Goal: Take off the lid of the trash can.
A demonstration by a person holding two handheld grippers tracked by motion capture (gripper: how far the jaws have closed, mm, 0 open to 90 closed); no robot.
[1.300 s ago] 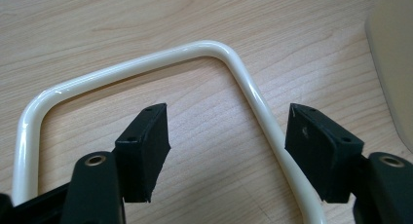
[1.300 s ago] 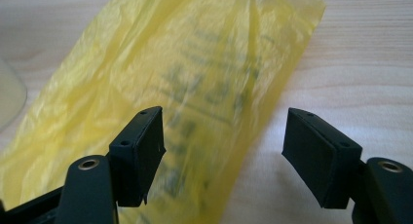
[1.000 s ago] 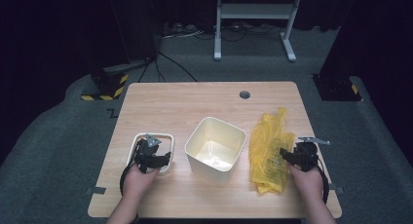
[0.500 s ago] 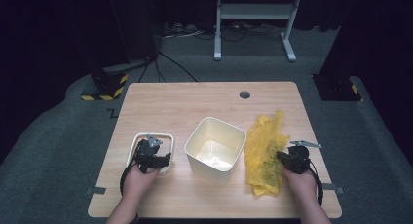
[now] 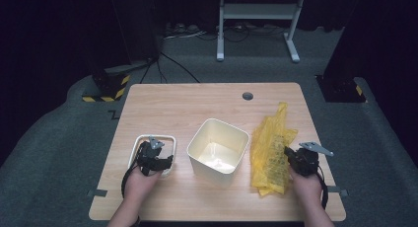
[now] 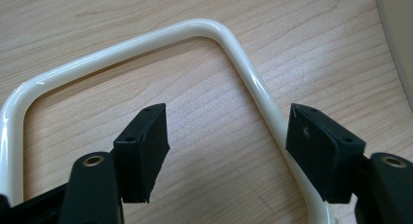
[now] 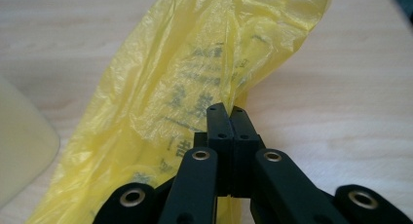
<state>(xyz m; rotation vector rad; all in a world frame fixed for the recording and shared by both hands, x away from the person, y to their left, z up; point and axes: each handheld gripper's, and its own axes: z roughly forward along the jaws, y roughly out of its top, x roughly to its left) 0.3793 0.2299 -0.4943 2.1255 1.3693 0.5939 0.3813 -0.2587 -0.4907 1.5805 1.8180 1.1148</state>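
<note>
The yellow plastic bag (image 7: pixel 195 87) at the table's right edge carries dark printed characters. They are creased and blurred, so none can be read.

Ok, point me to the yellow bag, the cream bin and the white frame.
yellow bag (image 5: pixel 272 148), high view, middle of the printed plastic
cream bin (image 5: pixel 240 134), high view, right rim
white frame (image 6: pixel 243 63), left gripper view, rounded corner bar

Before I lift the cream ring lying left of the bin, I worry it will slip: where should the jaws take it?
Grip the ring across its straight right-hand bar, coming down from above. It lies flat on the table, and its thin round tube fits between the open left gripper, whose jaws already straddle that bar.
</note>
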